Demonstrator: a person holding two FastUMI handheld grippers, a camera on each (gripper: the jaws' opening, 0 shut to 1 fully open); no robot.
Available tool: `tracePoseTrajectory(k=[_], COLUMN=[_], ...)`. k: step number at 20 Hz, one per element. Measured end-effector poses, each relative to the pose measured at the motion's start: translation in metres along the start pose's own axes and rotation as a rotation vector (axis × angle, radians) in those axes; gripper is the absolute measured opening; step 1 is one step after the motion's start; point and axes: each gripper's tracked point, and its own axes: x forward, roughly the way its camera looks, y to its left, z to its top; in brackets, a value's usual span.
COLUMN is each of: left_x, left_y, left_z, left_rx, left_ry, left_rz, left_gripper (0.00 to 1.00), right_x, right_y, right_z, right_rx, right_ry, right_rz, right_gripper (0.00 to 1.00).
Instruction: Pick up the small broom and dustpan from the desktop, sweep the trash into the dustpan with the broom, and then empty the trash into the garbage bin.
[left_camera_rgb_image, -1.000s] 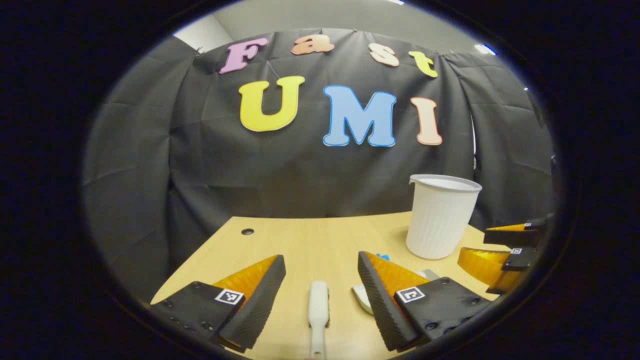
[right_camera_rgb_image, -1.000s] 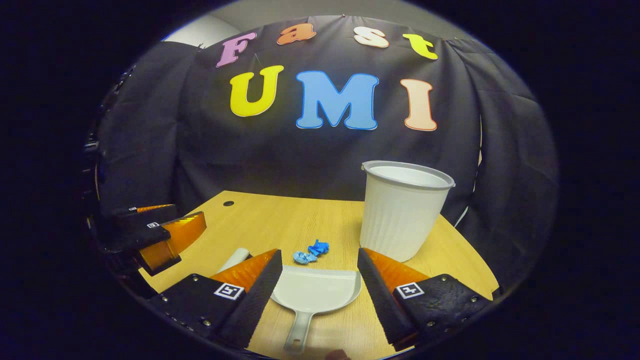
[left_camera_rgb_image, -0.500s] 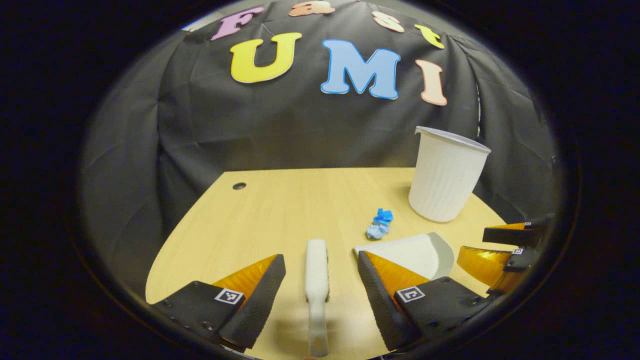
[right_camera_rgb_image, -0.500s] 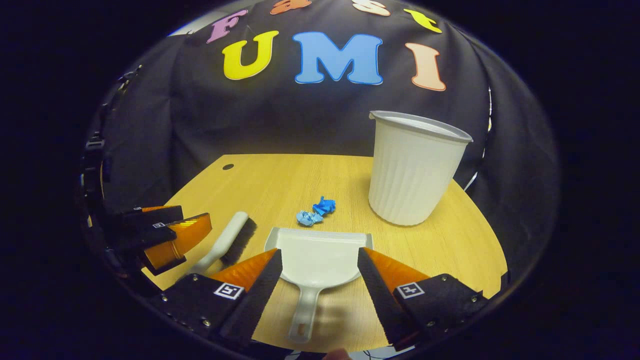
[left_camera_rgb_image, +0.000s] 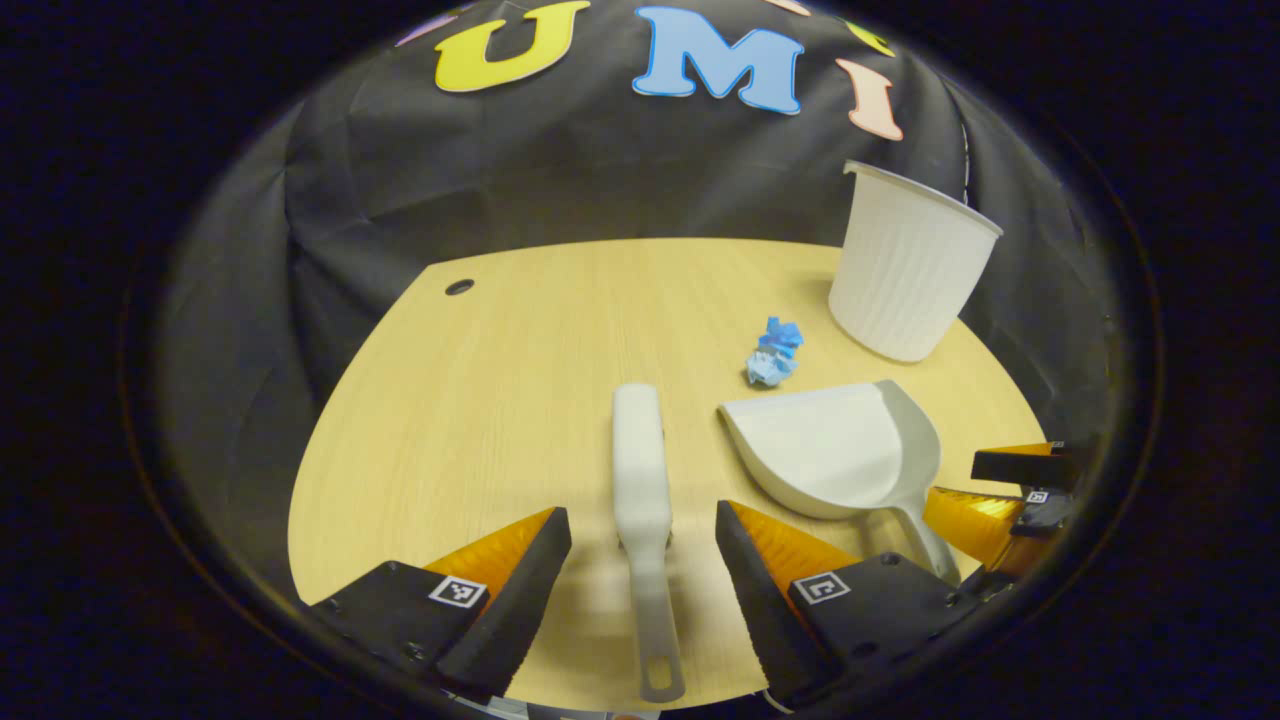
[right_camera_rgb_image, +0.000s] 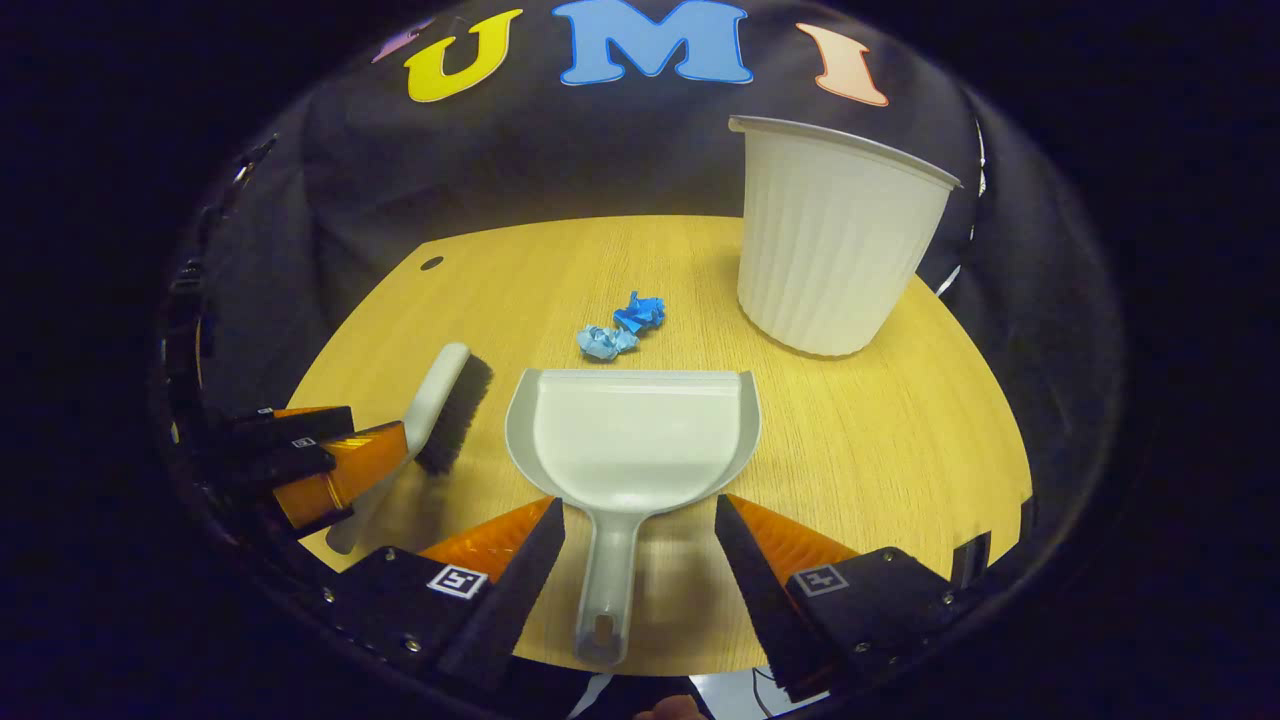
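Left of the dustpan (right_camera_rgb_image: 632, 430), the broom (left_camera_rgb_image: 640, 490) lies with its handle running lengthwise between the spread fingers of the left gripper (left_camera_rgb_image: 640, 575), while the dustpan's handle sits likewise inside the open right gripper (right_camera_rgb_image: 635, 575), blue paper scraps (right_camera_rgb_image: 620, 328) just beyond its lip, garbage bin (right_camera_rgb_image: 830, 240) right, nothing blocking.

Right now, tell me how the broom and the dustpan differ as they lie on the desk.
The broom is narrow with dark bristles along one side; the dustpan is a broad, open scoop. The broom lies between the left gripper's open fingers, the dustpan's handle between the right gripper's. The dustpan's mouth faces the blue paper scraps; the broom lies off to their side. Both are whitish plastic, flat on the desk, ungrasped.
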Motion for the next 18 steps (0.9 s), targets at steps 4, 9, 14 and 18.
tracePoseTrajectory(k=[4,9,14,18], left_x=[0.017,0.033,0.048,0.054], left_y=[0.005,0.006,0.007,0.007], left_z=[-0.018,-0.032,-0.036,-0.037], left_rx=[0.022,0.008,0.006,0.010], left_ry=[0.089,0.179,0.226,0.238], left_rz=[0.006,-0.013,-0.022,-0.029], left_gripper=[0.95,0.95,0.96,0.93], right_x=[0.013,0.034,0.051,0.056], right_y=[0.001,0.008,0.011,0.008], right_z=[-0.017,-0.031,-0.032,-0.033], right_rx=[0.017,0.006,0.005,-0.010], right_ry=[0.100,0.187,0.226,0.232], right_rz=[0.003,0.012,0.016,-0.001], right_gripper=[0.95,0.95,0.95,0.83])
